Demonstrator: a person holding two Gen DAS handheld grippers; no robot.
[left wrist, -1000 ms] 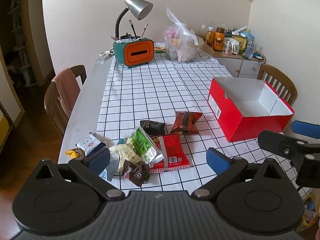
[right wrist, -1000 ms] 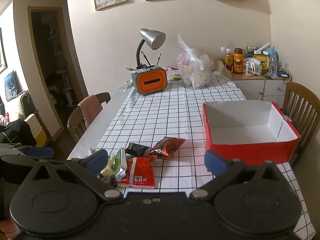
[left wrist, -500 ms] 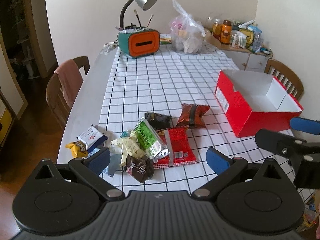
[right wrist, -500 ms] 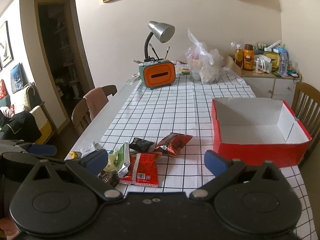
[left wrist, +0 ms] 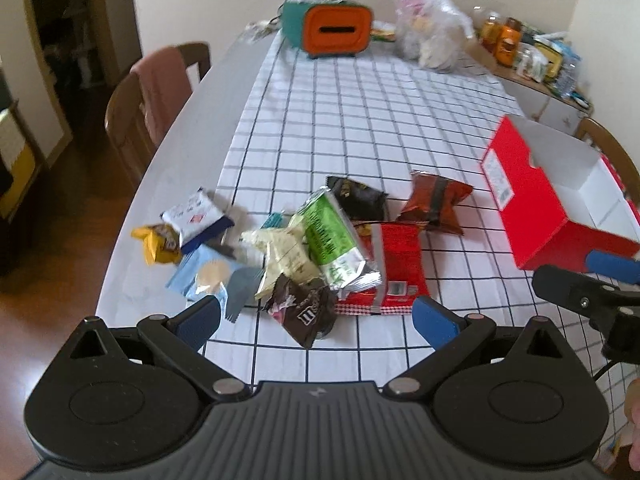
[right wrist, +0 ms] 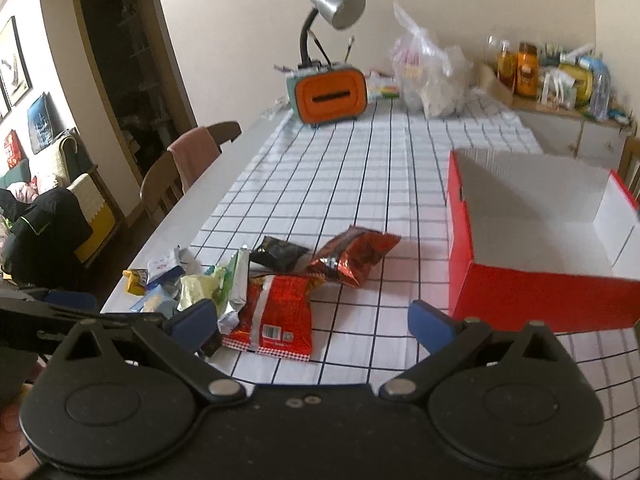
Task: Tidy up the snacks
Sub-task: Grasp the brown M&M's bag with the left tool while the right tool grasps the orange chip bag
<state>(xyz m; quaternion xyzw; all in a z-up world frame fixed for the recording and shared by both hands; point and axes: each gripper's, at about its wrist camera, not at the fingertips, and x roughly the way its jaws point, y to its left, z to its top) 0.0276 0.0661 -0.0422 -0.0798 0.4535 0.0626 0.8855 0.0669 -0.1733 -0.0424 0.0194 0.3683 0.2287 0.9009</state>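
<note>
Change: both grippers had come lower and closer to the snack pile than half a second before.
Left gripper (left wrist: 316,316): spread wide, holding nothing, hovering just above the brown chocolate packet (left wrist: 306,312).
Right gripper (right wrist: 312,322): released and empty, over the red packet (right wrist: 276,312).
Snacks: heaped on the checked tablecloth (left wrist: 360,120), with the green packet (left wrist: 332,240) on top and a red-brown bag (left wrist: 434,204) nearest the box.
Red box (right wrist: 536,240): open, empty, right of the pile.
</note>
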